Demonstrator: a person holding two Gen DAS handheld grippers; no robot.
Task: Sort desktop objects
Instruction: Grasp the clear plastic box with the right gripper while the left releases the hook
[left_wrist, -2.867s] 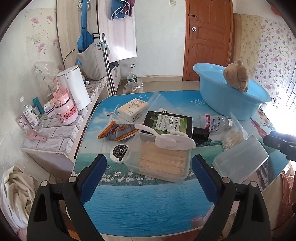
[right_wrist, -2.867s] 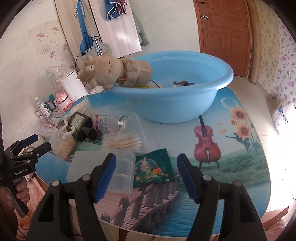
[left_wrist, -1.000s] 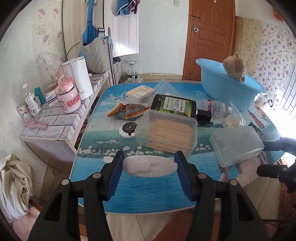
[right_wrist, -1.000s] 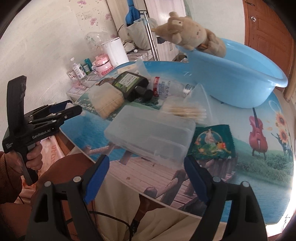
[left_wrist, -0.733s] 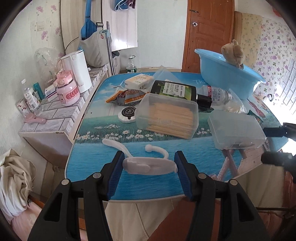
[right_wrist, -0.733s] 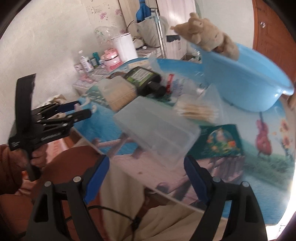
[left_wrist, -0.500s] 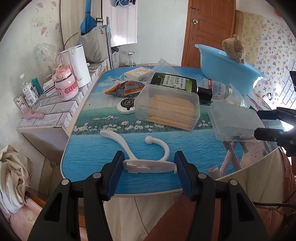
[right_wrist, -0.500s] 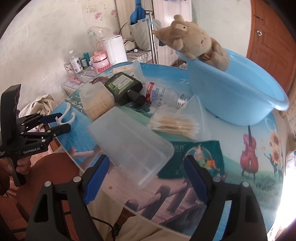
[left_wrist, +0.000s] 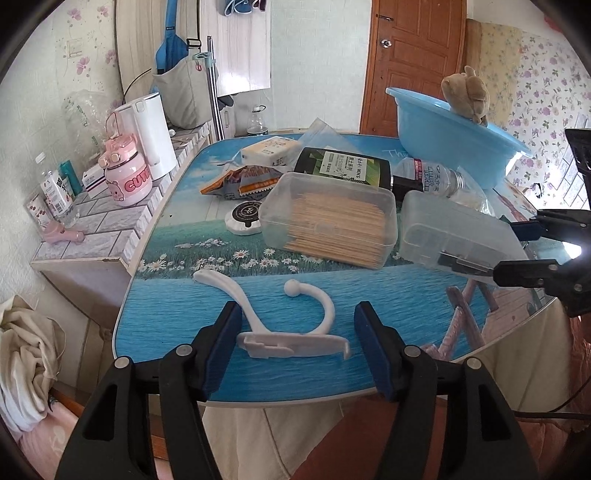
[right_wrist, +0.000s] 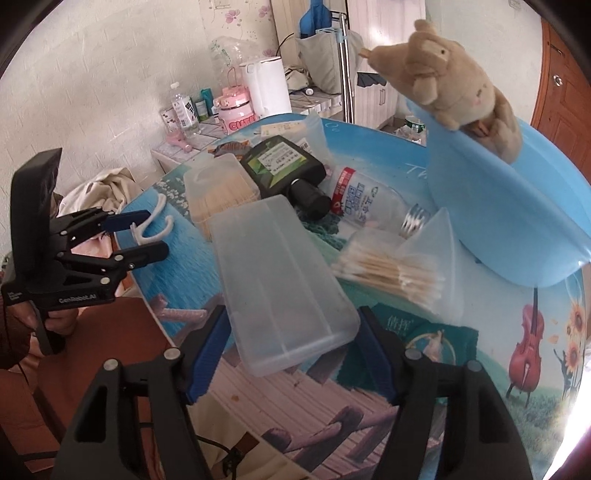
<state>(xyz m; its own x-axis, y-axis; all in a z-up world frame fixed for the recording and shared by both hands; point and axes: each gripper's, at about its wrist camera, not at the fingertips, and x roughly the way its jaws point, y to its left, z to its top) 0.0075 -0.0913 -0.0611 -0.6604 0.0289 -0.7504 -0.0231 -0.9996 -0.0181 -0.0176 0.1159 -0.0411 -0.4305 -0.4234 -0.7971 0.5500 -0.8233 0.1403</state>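
Sorting looks barely begun: most things lie heaped mid-counter, and only a plush bear sits on the rim of the blue basin, whose contents cannot be seen. The left tongs stand just released around a white hook, whose flat plate lies between the blue pads near the counter's front edge; the pads sit just beside the plate's ends and do not seem to press it, so the hook appears to lie on the counter. It is hard, glossy plastic with 2 curved prongs, 1 ending in a small ball. The right tongs straddle the near end of a clear box, a long, frosted, ribbed plastic case that looks empty; the pads are at its sides, and whether they clench it cannot be told for sure. Left to sort, by the look of it: a lidded tub of wooden sticks, a dark flat bottle, a clear bottle with a red label, a crinkly bag of cotton swabs, foil snack packets, a round tin, a pale carton and a green sachet. Where each belongs is not shown.
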